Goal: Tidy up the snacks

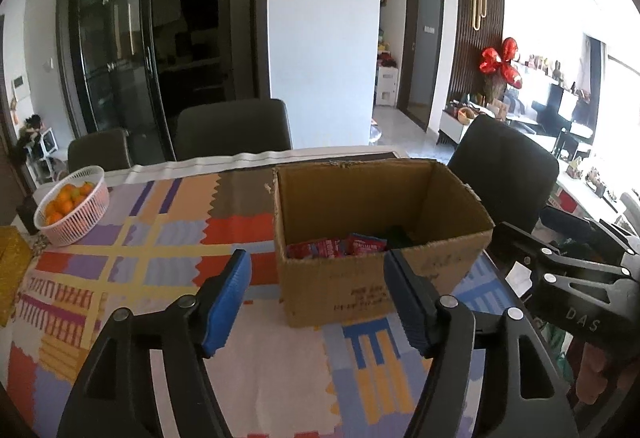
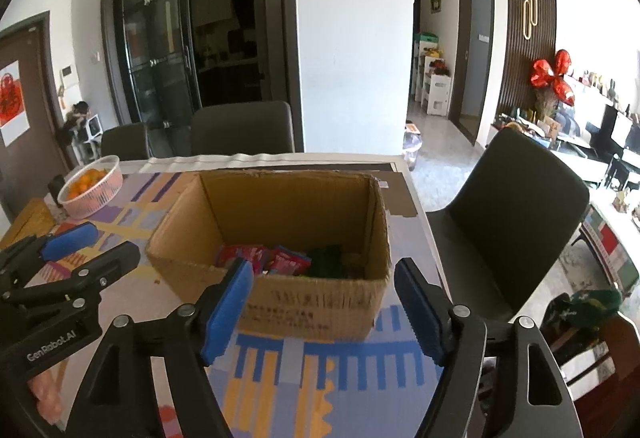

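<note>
A dining-room worktop (image 1: 132, 238) draped in a bright patchwork cloth carries an open cardboard box (image 2: 276, 238) with red snack packets (image 2: 264, 258) lying on its floor. The left gripper (image 1: 316, 294) and right gripper (image 2: 324, 302) hover before it, jaws spread wide and empty. A basket of oranges (image 1: 74, 204) sits far left.

Matt cardboard box (image 2: 320, 302), glossy red foil packets (image 2: 280, 258), patterned woven tablecloth (image 1: 160, 230).
</note>
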The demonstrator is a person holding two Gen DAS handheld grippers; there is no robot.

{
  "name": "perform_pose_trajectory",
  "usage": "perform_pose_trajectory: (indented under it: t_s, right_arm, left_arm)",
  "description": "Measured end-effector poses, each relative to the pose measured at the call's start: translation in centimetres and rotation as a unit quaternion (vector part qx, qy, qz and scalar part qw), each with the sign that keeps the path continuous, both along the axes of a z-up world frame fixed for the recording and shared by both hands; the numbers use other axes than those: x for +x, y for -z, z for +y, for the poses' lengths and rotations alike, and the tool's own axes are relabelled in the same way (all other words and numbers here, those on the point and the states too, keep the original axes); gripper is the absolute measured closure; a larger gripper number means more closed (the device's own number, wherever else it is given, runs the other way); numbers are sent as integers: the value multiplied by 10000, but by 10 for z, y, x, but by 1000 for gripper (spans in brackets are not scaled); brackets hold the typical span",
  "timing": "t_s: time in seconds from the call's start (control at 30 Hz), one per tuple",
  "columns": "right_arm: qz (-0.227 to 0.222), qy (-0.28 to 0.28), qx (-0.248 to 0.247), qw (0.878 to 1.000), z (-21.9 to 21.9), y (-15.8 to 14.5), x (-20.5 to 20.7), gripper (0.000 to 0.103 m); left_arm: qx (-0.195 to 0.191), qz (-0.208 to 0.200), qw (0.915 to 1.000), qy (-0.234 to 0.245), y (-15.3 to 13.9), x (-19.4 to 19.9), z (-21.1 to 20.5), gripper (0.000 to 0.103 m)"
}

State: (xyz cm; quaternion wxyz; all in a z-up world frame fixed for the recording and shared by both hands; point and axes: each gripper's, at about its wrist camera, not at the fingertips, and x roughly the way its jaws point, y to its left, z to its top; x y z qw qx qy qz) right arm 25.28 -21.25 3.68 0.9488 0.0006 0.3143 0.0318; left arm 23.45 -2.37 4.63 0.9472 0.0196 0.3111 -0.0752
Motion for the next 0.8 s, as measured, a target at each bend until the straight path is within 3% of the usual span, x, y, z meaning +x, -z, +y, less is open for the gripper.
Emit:
perform_pose_trajectory:
  t_s: [0.3, 0.8]
  right_arm:
    - [-248, 59, 68, 9997, 2, -6, -56, 21]
    - [-462, 82, -13, 9989, 4, 0, -128, 18]
  left_arm:
    - [54, -346, 9994, -61, -5, -58, 7, 21]
    - [198, -710, 9972, -124, -5, -126, 9, 12]
